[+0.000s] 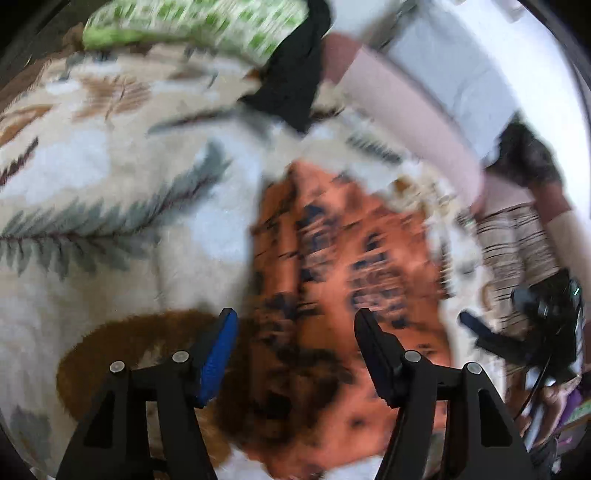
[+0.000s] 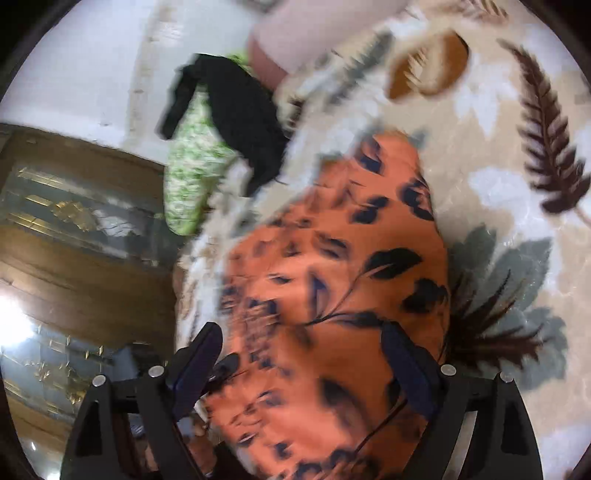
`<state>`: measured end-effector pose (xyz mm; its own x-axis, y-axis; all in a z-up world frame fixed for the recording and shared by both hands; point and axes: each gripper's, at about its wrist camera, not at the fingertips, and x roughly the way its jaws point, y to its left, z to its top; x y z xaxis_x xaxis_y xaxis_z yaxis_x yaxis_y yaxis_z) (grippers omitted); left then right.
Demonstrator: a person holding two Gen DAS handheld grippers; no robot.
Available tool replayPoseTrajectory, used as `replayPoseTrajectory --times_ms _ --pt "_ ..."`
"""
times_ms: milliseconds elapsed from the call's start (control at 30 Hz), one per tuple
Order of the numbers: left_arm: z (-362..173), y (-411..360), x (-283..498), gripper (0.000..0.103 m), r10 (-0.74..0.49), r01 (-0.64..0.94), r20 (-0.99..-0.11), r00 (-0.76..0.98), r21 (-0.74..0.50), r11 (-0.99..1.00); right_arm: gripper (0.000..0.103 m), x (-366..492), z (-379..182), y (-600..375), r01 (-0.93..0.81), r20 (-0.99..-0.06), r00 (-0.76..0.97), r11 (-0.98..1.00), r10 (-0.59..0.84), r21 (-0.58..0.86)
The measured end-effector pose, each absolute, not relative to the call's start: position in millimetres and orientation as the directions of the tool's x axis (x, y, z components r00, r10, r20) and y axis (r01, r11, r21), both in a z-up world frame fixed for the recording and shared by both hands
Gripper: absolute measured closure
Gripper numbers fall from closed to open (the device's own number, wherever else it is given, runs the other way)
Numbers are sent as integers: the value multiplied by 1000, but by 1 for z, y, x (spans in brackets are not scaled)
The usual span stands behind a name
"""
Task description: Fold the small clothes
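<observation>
Left gripper [image 1: 295, 321] spread wide, nothing between the fingers, hovering over the orange garment [image 1: 332, 266] with dark leaf print. Right gripper [image 2: 303, 336] also spread wide, empty, over the same orange garment [image 2: 332, 280], which lies on the leaf-patterned blanket [image 2: 498, 155]. Both views motion-blurred.

Left wrist view only: the right gripper [image 1: 480, 328] at far right, its state unreadable from here; the holder's striped sleeve [image 1: 513, 243] just above it; a pale pink bolster [image 1: 402, 110] along the blanket's [image 1: 92, 184] far edge; white wall behind.

Right wrist view only: wooden cabinet with glass panels [image 2: 74, 221] at left beyond the blanket's edge, bright glare low on it.

Both views: black garment [image 1: 295, 74] [image 2: 240, 122] lying over a green-and-white printed cloth [image 1: 192, 22] [image 2: 192, 166], near the far end of the orange piece, apart from it.
</observation>
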<state>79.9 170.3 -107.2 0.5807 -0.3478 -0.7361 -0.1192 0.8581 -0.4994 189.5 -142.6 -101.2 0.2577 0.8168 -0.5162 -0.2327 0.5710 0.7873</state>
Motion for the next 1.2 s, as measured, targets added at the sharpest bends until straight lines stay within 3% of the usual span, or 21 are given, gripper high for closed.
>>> replayPoseTrajectory --times_ms 67,100,200,300,367,433,567,667,867,1067,1100,1133,1167,1200 --pt "-99 165 67 21 -337 -86 -716 612 -483 871 13 163 -90 -150 -304 -473 267 539 840 785" --pt "-102 162 62 20 -332 -80 -716 614 -476 876 12 155 -97 -153 -300 -476 267 541 838 786" --pt "-142 151 70 20 -303 -144 -819 486 -417 897 11 151 -143 -156 -192 -538 217 576 814 794" --pt "-135 151 58 22 -288 -138 -804 521 -412 901 12 143 -135 -172 -152 -467 269 516 842 843" --pt "-119 148 51 22 -336 -103 -760 557 -465 879 12 130 -111 -178 -231 -451 303 524 839 820" --pt "-107 143 42 22 -333 -71 -743 581 -454 888 12 118 -106 -188 -251 -469 317 550 825 797" --pt "-135 143 35 22 -358 -122 -795 489 -469 875 11 102 -141 -207 -127 -512 292 563 808 817" --pt "-132 148 31 22 -369 -126 -776 512 -492 861 11 93 -166 -218 -54 -538 250 566 805 823" --pt "-99 169 56 20 -365 -79 -720 590 -502 861 11 126 -145 -216 -101 -521 284 565 805 819" --pt "-157 158 107 20 -389 -125 -794 467 -495 860 11 181 -174 -184 -37 -596 229 618 770 785" --pt "-154 154 107 21 -374 -95 -793 481 -471 877 10 185 -179 -180 -39 -597 222 619 770 784" --pt "-152 151 106 47 -384 -73 -791 477 -471 879 14 187 -175 -173 -82 -605 230 635 762 768" --pt "-150 145 109 57 -407 -61 -785 468 -488 871 29 187 -171 -167 -117 -602 223 634 766 764" --pt "-148 146 109 59 -405 -63 -789 463 -485 872 46 188 -169 -161 -133 -618 196 645 761 753"
